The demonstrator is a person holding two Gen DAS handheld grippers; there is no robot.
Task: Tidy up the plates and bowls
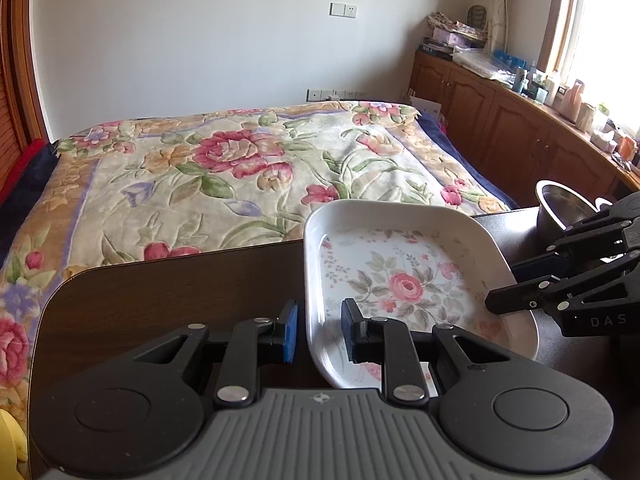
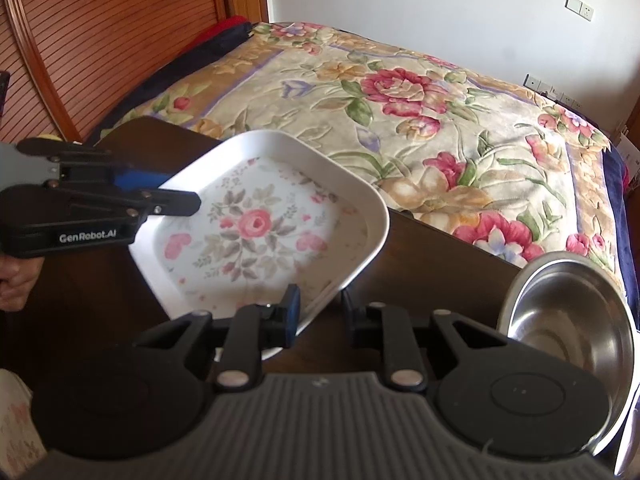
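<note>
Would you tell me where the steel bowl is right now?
The steel bowl stands on the dark table at its bed-side edge, to the right of the floral plate and apart from it.

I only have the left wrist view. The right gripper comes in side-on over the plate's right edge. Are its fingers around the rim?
Observer: Yes. The right gripper is open, with one finger inside the floral plate's rim and one outside.
Operator: The steel bowl is half hidden for me. Is anything in it?
Observer: The steel bowl looks empty.
Operator: Is anyone in frame?
Observer: Only a hand, behind the left gripper.
</note>
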